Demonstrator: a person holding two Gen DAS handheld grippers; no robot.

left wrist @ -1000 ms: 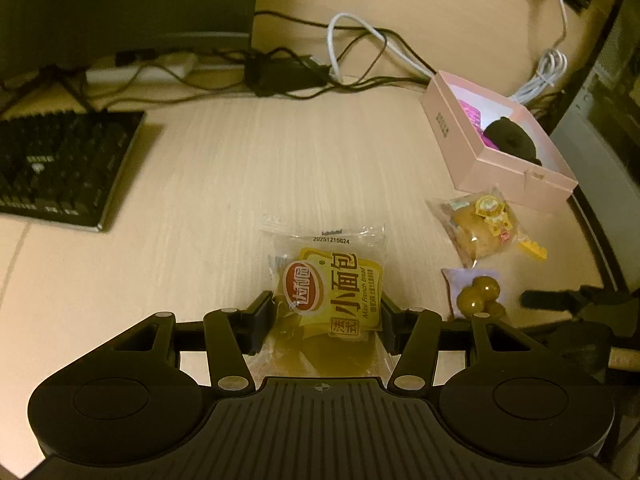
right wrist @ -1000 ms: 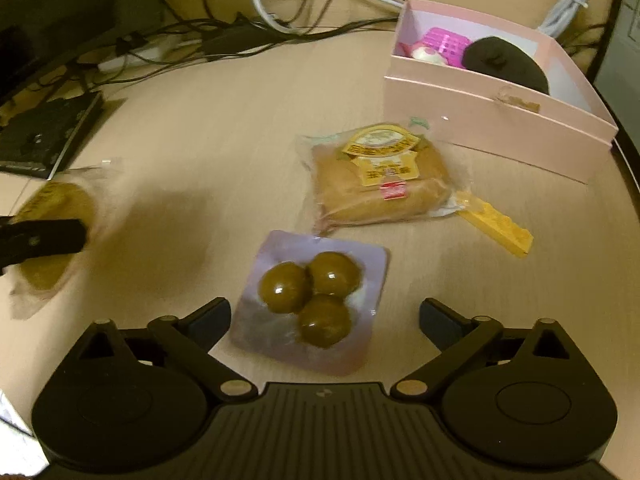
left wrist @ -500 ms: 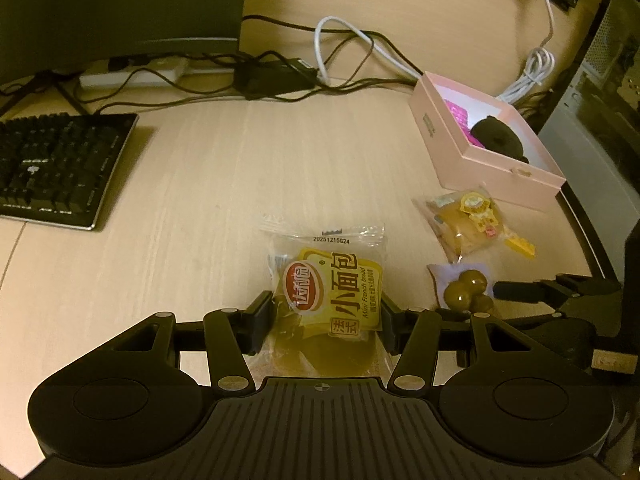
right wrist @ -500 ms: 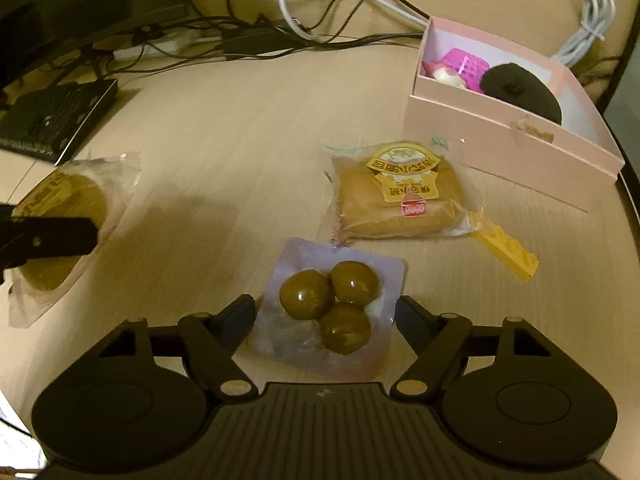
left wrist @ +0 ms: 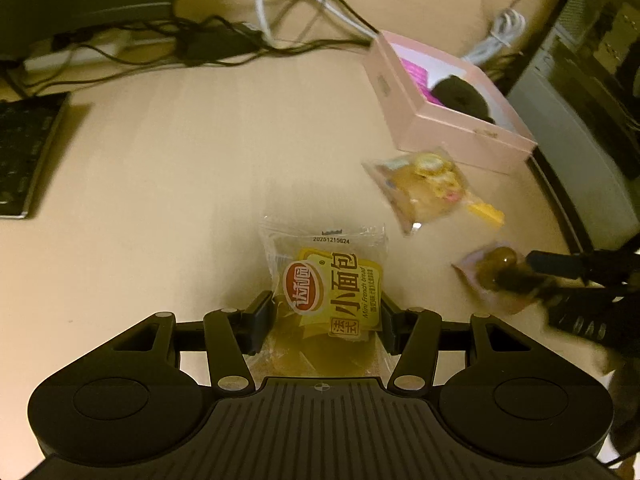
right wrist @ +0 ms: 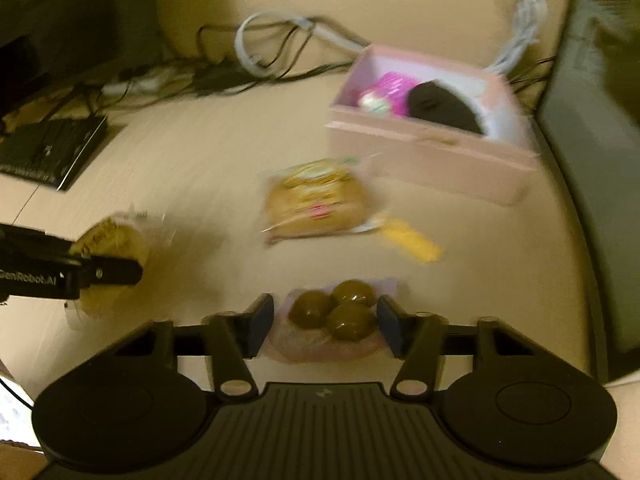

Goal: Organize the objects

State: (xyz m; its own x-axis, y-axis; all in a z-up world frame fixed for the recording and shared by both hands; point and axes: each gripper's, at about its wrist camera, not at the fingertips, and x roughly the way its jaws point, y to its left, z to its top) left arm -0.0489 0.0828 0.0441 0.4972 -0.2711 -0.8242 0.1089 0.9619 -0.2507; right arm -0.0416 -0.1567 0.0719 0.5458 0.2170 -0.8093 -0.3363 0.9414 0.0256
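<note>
Our left hand-held gripper is clamped on a small bread packet with a yellow label, one pad on each side of the wrapper. Our right hand-held gripper has its jaws closing on a pouch of three brown balls, which sits between the pads; the wrapper edges reach both pads. The right wrist view is blurred, so we cannot tell whether the pouch is clear of the surface.

Beyond the pouch lies a second bread packet, flat on the surface, with a yellow brick just beside its right edge. Farther back stands an open pink box, holding a black round thing and something bright pink (too blurred to name). The left gripper's packet shows at the left of this view.

A keyboard sits at the far left, and a tangle of cables runs along the back.
</note>
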